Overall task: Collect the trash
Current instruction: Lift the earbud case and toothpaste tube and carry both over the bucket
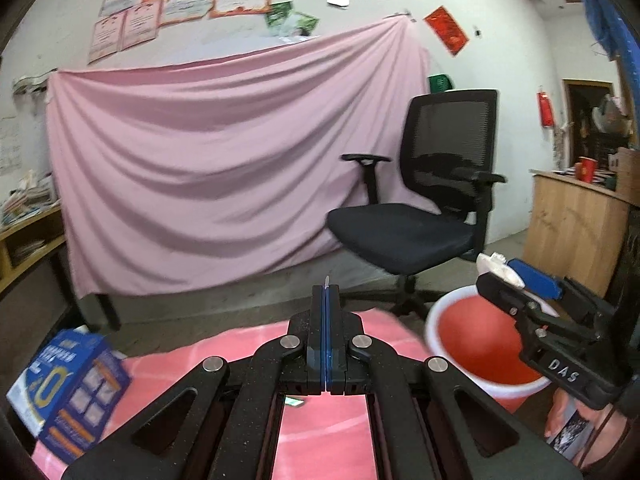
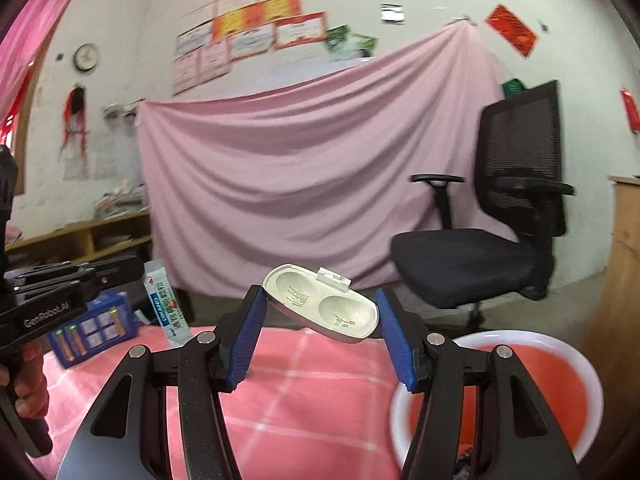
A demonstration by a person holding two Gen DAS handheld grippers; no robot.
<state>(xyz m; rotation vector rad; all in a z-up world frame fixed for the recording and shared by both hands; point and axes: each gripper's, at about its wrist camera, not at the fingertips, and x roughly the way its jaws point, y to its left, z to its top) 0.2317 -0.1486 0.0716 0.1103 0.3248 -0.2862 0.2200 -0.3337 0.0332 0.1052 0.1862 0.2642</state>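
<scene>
My right gripper [image 2: 320, 300] is shut on a white plastic shell [image 2: 320, 306] with two round hollows, held level above the pink checked tablecloth [image 2: 304, 400]. Seen from the left wrist view, that right gripper [image 1: 500, 276] hangs over the rim of a red basin [image 1: 476, 340] with a white edge. The same red basin [image 2: 520, 336] lies low right under its right finger. My left gripper [image 1: 326, 290] is shut. A thin pale edge pokes out between its tips. In the right wrist view the left gripper [image 2: 120, 270] pinches a flat white sachet [image 2: 164, 304] that hangs down.
A blue battery box [image 1: 68, 388] lies at the cloth's left edge. Beyond the table stand a black office chair [image 1: 420, 220] and a hanging pink sheet [image 1: 220, 160]. A wooden counter [image 1: 576, 220] stands right, a wooden shelf [image 2: 80, 240] left. A hand [image 2: 28, 376] grips the left handle.
</scene>
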